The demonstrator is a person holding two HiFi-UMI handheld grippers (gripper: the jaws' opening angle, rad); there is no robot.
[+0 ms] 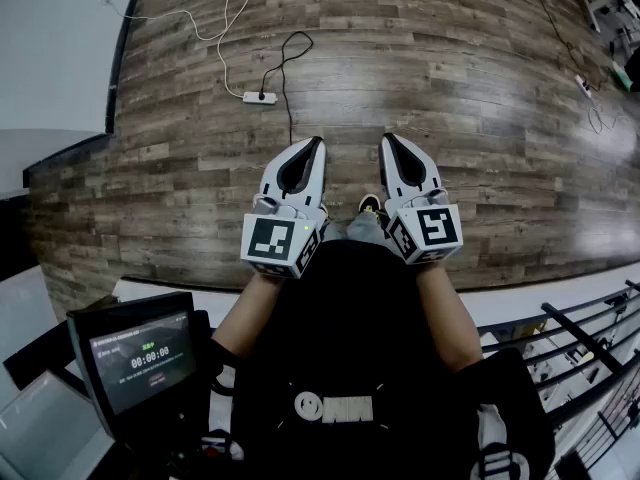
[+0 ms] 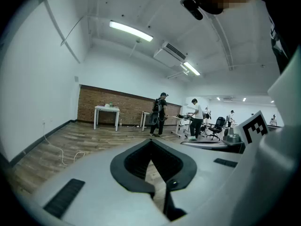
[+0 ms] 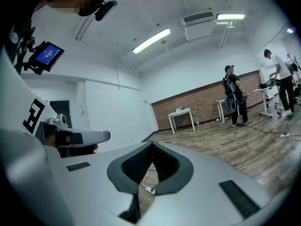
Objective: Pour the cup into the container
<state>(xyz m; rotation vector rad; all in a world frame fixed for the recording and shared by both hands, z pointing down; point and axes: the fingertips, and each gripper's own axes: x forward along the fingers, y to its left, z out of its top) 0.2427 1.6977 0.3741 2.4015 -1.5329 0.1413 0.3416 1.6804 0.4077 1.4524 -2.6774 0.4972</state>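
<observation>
No cup or container shows in any view. I hold both grippers side by side in front of my body, above a wooden floor [image 1: 450, 78]. The left gripper [image 1: 319, 142] has its jaws shut tip to tip with nothing between them, and in the left gripper view [image 2: 151, 140] the black pads [image 2: 134, 161] meet at a point. The right gripper [image 1: 386, 138] stands the same way, shut and empty, and the right gripper view [image 3: 151, 143] looks past it at the floor and a far brick wall.
A white power strip [image 1: 260, 97] with trailing cables lies on the floor ahead. A small screen [image 1: 140, 353] sits at my lower left, and metal rails [image 1: 580, 348] at my lower right. Far off stand people [image 2: 161, 113] and white tables [image 2: 106, 109].
</observation>
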